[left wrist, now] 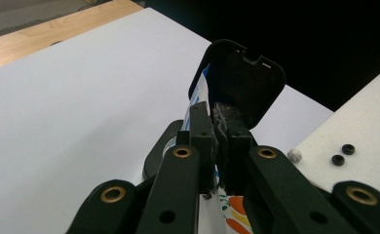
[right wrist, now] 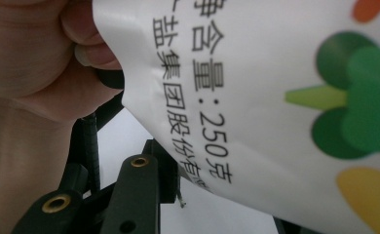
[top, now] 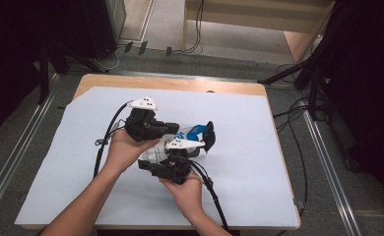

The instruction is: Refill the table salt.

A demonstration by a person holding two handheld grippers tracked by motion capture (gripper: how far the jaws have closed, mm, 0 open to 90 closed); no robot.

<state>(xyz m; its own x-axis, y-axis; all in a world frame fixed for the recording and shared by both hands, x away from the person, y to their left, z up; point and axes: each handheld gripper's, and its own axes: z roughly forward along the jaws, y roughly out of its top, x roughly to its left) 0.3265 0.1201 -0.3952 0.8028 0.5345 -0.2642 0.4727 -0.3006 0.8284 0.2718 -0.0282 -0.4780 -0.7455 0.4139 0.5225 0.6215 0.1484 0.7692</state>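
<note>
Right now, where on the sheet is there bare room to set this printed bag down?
The white sheet is bare on its left side, along its far edge and on its right side past the black clip. The middle is crowded: both grippers and the bag.

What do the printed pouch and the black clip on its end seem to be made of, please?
The printed pouch looks like thin glossy plastic film: it curves smoothly and its white face carries crisp print. The black clip looks like moulded matte plastic, going by its rounded, even edges and dull sheen, though coated metal cannot be ruled out.
</note>
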